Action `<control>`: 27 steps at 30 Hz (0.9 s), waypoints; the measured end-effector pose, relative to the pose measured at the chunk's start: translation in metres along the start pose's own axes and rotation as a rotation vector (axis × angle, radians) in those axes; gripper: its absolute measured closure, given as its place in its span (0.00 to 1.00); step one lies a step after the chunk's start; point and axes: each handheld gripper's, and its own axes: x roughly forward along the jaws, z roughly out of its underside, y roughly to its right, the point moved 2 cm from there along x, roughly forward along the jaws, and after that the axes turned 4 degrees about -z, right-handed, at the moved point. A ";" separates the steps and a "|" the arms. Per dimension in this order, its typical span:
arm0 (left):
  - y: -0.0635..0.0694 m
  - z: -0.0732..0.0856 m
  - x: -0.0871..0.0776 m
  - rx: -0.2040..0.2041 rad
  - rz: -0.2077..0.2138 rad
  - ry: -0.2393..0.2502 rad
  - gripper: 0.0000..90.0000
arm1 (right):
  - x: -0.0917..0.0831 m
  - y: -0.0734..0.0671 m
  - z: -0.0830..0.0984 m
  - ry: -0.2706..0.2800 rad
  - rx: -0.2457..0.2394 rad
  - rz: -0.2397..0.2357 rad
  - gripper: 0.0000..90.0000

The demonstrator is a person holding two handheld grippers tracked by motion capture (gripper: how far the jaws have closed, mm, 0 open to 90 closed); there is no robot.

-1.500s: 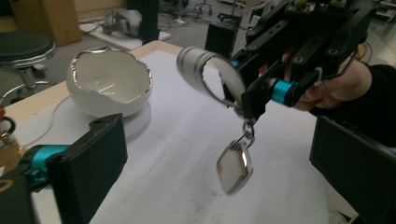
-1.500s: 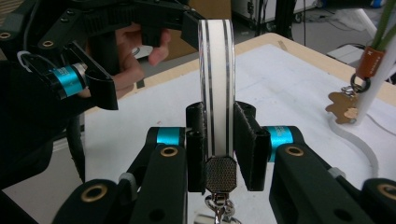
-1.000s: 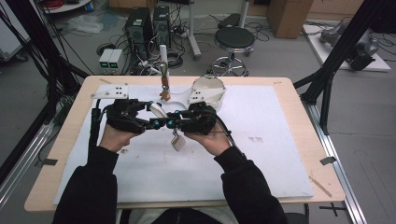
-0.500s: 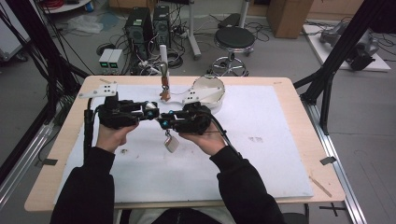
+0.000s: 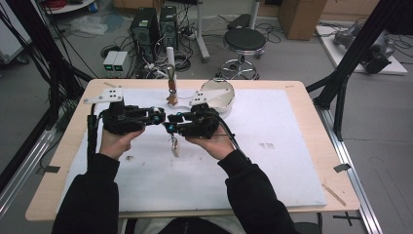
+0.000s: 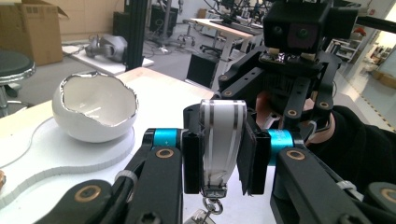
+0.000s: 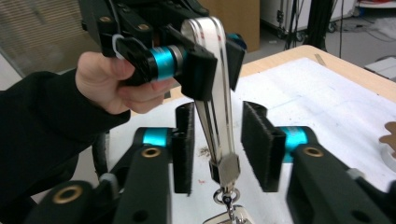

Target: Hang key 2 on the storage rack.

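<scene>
While we work over the white-covered wooden table (image 5: 292, 146), the white eggshell-shaped bowl (image 6: 95, 112) sits well behind. Our left gripper (image 6: 219, 156) has just closed, pinching the white, grey-striped lanyard strap (image 6: 222, 140) by its loop, so it hangs clear. Our right gripper (image 7: 217, 149) has just been opening, pads spread beside the strap, apparently handing it over. The metal clasp (image 7: 226, 175) dangles below.

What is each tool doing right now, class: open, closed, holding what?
Left tool: jaws just closed, clamped on the white strap.
Right tool: jaws just opening, strap between them, unpressed.
</scene>
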 end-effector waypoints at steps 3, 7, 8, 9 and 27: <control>-0.001 -0.002 -0.002 0.002 -0.021 0.001 0.82 | -0.002 0.001 0.001 -0.012 0.001 0.016 0.58; -0.004 -0.004 -0.007 0.003 -0.051 0.009 0.82 | -0.005 0.002 0.004 -0.039 -0.009 0.067 0.32; -0.005 -0.005 -0.007 0.000 -0.056 0.011 0.82 | -0.007 0.003 0.005 -0.046 -0.007 0.084 0.27; -0.006 -0.005 -0.008 0.005 -0.068 0.007 0.82 | -0.008 0.004 0.006 -0.054 -0.013 0.099 0.21; -0.013 -0.024 0.002 0.078 -0.196 -0.028 0.82 | -0.058 0.017 0.043 -0.104 -0.066 0.333 0.01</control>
